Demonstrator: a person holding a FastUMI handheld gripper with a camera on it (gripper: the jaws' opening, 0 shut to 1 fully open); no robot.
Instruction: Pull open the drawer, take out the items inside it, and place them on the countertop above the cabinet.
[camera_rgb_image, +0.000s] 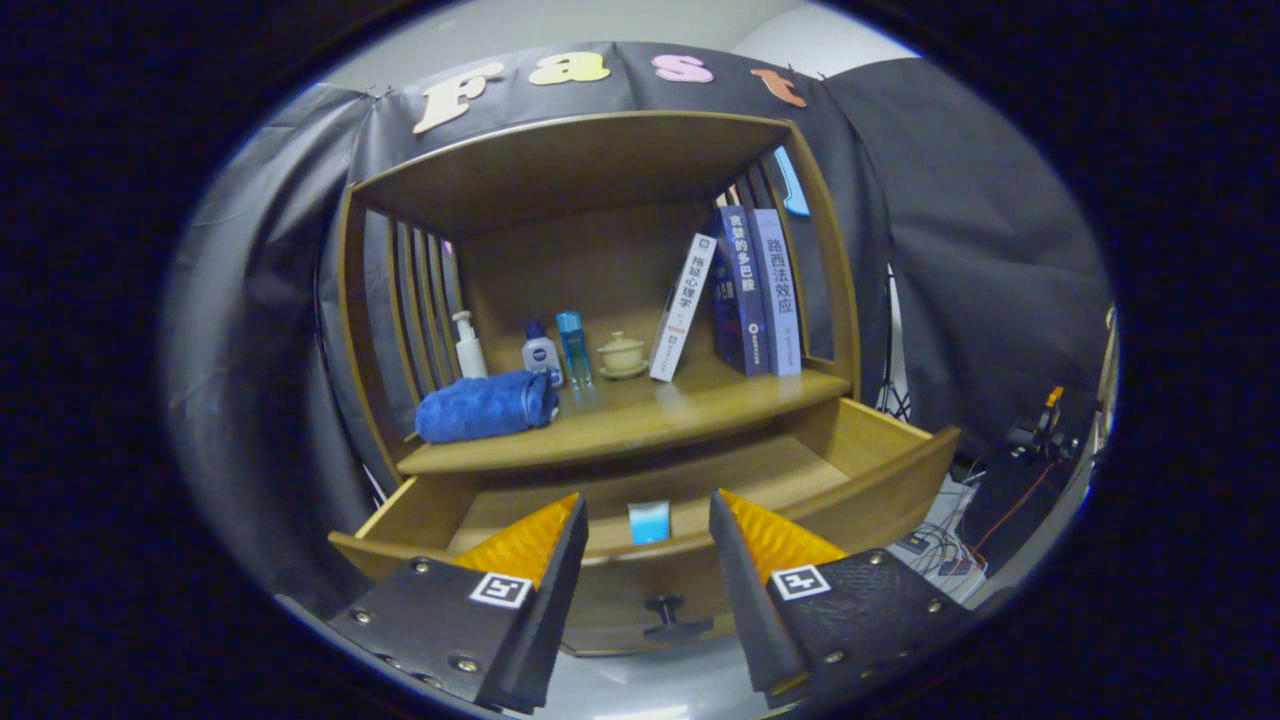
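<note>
Drawer (860, 445) pulled out, front rim just ahead of gripper (648, 515); fingers spread wide, empty. Small blue item (649, 521) inside, between fingers.

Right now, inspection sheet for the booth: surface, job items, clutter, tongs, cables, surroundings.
Surface: wooden countertop above the drawer, partly occupied.
Job's things: drawer pulled open; small blue item inside against its front wall, just ahead of the fingers.
Clutter: rolled blue towel, pump bottle, two small bottles, lidded cup, three books, one leaning.
Tongs: tongs open, empty, above the drawer front, knob below them.
Cables: loose cables on the floor beside the cabinet.
Surroundings: black cloth wall behind.
</note>
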